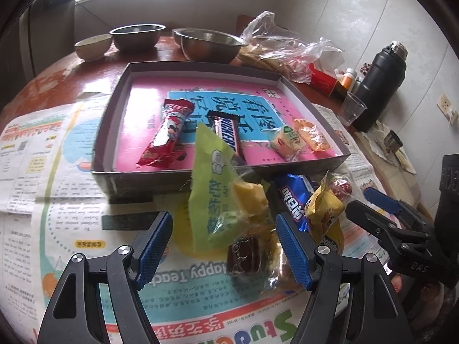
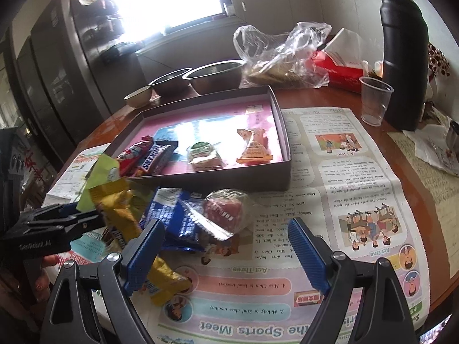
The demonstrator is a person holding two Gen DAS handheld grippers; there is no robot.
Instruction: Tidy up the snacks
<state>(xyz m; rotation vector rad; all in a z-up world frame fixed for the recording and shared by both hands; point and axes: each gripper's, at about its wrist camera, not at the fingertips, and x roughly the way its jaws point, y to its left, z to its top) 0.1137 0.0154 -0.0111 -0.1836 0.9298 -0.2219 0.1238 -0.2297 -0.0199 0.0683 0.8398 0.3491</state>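
Observation:
A shallow grey box [image 1: 120,177] with a pink bottom lies on newspaper and holds a red snack pack [image 1: 167,132], a Snickers bar [image 1: 228,136], a small biscuit pack [image 1: 284,142] and an orange candy pack [image 1: 311,134]. In front of it lies a pile: a green-wrapped cake [image 1: 218,200], a blue Oreo pack [image 1: 295,197], a yellow Alpenliebe pack [image 1: 327,215] and a red snack in clear wrap [image 2: 226,210]. My left gripper [image 1: 223,246] is open around the green pack. My right gripper [image 2: 226,255] is open over the pile's front edge.
Two steel bowls [image 1: 209,44] and a small ceramic bowl [image 1: 93,46] stand behind the box. A clear plastic bag [image 1: 275,46], a red carton [image 2: 335,70], a plastic cup [image 2: 374,100] and a tall black flask [image 2: 403,54] stand at the right.

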